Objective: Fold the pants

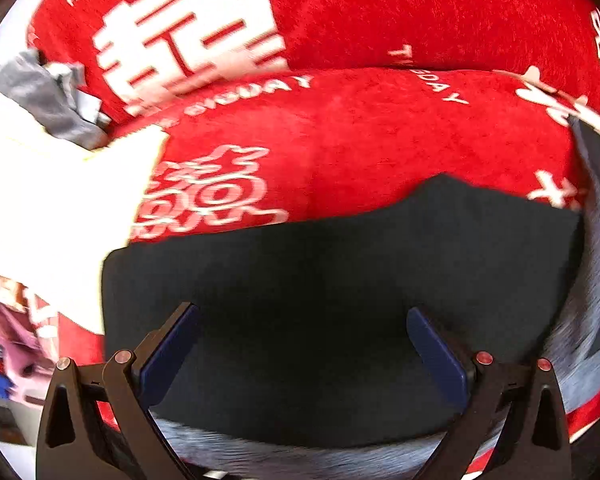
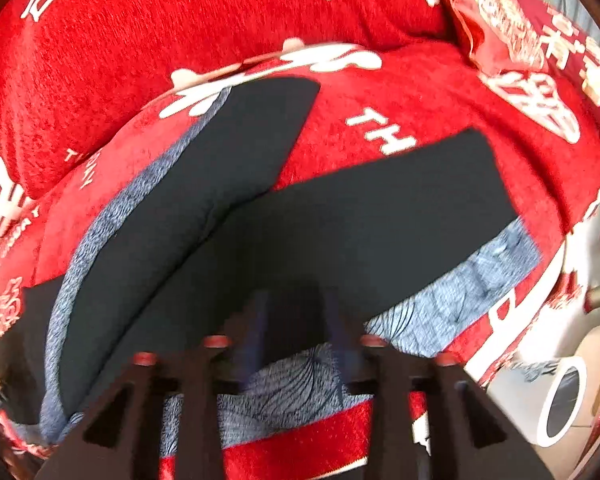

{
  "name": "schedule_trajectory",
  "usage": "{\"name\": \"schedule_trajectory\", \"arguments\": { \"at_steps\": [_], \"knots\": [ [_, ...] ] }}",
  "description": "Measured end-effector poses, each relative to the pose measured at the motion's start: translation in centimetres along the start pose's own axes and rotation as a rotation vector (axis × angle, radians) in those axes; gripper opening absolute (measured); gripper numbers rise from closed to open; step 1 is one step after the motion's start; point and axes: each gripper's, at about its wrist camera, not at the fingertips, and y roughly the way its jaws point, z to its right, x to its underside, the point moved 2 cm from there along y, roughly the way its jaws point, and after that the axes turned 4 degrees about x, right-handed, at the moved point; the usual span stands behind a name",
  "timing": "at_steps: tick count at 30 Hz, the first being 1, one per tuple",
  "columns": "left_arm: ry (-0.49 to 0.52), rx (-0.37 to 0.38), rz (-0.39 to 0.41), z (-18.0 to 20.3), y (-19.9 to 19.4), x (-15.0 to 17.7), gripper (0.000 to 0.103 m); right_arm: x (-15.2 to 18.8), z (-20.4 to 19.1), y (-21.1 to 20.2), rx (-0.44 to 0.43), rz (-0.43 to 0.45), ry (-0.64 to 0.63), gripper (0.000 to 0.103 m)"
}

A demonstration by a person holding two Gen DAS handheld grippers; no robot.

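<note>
Left wrist view: left gripper (image 1: 302,344) nearest, blue-padded fingers (image 1: 168,356) spread wide, released, nothing between the pads. Just beyond and beneath, black fabric pants with a blue-grey patterned lining (image 1: 340,272), spread flat on a red plush sofa cover printed with white characters (image 1: 360,136). Further left, a white cloth (image 1: 56,208) and a crumpled grey garment (image 1: 48,96); behind everything, the red backrest cushion (image 1: 400,8).

Right wrist view: right gripper (image 2: 298,332) in front, blurred, fingers partly apart over the patterned lining, gripping nothing as far as visible. Past the tips, two black legs fanning apart, one to the upper left, one to the right. At lower right, a white roll of tape (image 2: 556,404). Farthest back, a red printed pillow (image 2: 516,28).
</note>
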Motion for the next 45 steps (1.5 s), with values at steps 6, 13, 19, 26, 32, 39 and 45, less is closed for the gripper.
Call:
{"name": "schedule_trajectory", "arguments": {
  "at_steps": [6,13,19,26,32,39,45],
  "knots": [
    [0.097,-0.021,-0.069,5.6,2.7,0.0,0.103,-4.9,-5.3,2.6,0.006,-0.001,-0.041,0.076],
    [0.163,-0.111,0.015,4.7,1.2,3.1,0.103,-9.4,-14.5,10.4,0.129,-0.124,-0.191,0.083],
    [0.13,-0.118,0.009,3.5,0.9,4.6,0.103,-9.1,-12.8,12.6,0.171,-0.094,-0.134,0.049],
    [0.06,-0.092,-0.053,2.3,1.4,2.8,0.103,-8.3,-5.1,6.7,0.009,-0.027,-0.016,0.015],
    [0.049,-0.041,-0.06,3.8,1.4,3.2,0.103,-2.3,2.7,0.7,-0.079,0.106,0.112,0.015],
    [0.113,-0.044,-0.031,5.4,0.6,4.5,0.103,2.4,7.9,2.0,-0.206,0.124,0.167,0.018],
    [0.0,-0.031,-0.083,1.0,1.6,4.5,0.103,2.4,12.7,4.2,-0.325,0.119,0.294,0.053]
  ]
}}
